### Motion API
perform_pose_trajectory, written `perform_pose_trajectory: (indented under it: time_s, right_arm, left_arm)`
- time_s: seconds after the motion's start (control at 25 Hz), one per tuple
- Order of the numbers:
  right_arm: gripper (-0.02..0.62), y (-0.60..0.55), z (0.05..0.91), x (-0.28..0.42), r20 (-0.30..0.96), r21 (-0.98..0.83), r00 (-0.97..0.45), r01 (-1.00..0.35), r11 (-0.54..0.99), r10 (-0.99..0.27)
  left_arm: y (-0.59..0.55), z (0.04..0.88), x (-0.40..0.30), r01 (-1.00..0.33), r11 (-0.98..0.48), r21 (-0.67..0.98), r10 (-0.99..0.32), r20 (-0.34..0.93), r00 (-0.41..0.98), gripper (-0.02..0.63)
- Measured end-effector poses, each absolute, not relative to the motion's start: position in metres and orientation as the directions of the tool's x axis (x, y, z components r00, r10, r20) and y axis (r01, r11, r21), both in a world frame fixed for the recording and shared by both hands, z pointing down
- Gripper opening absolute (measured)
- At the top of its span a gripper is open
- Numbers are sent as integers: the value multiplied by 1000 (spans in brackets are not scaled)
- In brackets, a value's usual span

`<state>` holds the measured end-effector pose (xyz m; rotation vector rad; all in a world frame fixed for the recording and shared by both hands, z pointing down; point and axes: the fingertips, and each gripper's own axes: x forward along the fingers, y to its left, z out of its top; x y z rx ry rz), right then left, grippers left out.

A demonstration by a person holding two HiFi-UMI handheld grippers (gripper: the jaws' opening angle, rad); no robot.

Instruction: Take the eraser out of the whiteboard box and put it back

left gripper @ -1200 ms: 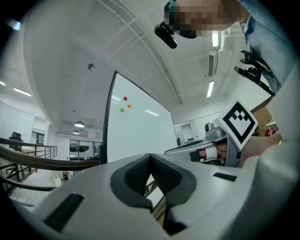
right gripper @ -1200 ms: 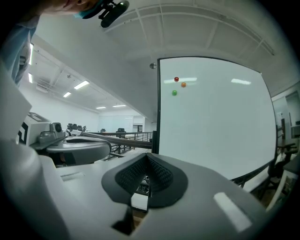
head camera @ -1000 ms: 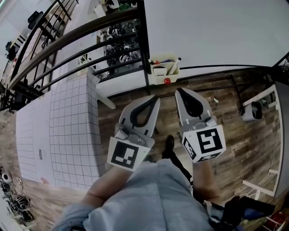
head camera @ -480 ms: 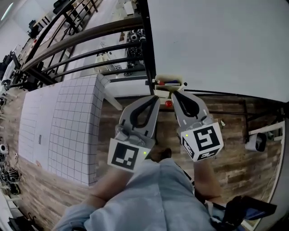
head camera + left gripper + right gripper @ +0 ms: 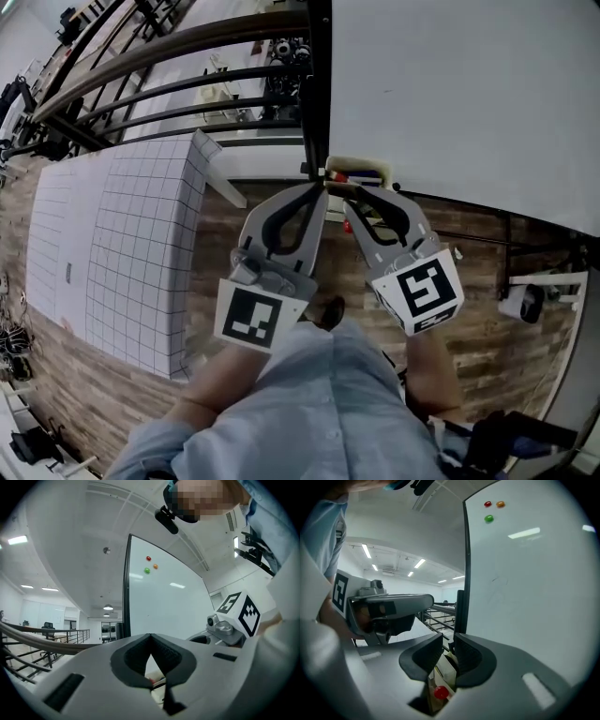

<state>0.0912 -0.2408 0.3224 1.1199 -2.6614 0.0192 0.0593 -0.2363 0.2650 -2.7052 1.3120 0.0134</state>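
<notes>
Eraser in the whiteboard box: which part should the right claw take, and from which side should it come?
Grip the eraser's upper end, which seems to stand above the box rim, coming from the front and slightly above. The right claw, whose jaws have just been opening with nothing between them, points at it.

Glossy smooth whiteboard (image 5: pixel 469 94), wood-grain plank floor (image 5: pixel 487 272), dark metal railing (image 5: pixel 187 87), cream plastic whiteboard box (image 5: pixel 352 163)

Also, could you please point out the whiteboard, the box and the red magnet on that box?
whiteboard (image 5: pixel 450 84), head view, its bare white face
box (image 5: pixel 446 669), right gripper view, its cream wall
red magnet (image 5: pixel 441 692), right gripper view, its middle
</notes>
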Motion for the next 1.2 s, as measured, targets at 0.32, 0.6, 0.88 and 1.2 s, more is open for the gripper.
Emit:
perform_pose_trajectory:
  time_s: [0.32,0.6,0.88,1.2]
  right_arm:
    - [138,-252,360,80,374,113,-674,-649,752,-637]
    - [170,-257,391,74,488,156,-641,-604,782,-593]
    - [160,-265,398,73,513,163,-620,-608,777,-594]
    - [129,-262,385,74,457,172,-624,-636,752,-633]
  left_arm:
    - [-266,281,60,-785,-614,-79,-785,-39,618,-2]
    - [-276,292,55,-791,-608,-59,-792,-12,610,-2]
    - [-280,296,53,-789,-612,-52,-790,-7,613,-2]
    - [-274,289,52,-788,-612,-61,-789,-14,614,-2]
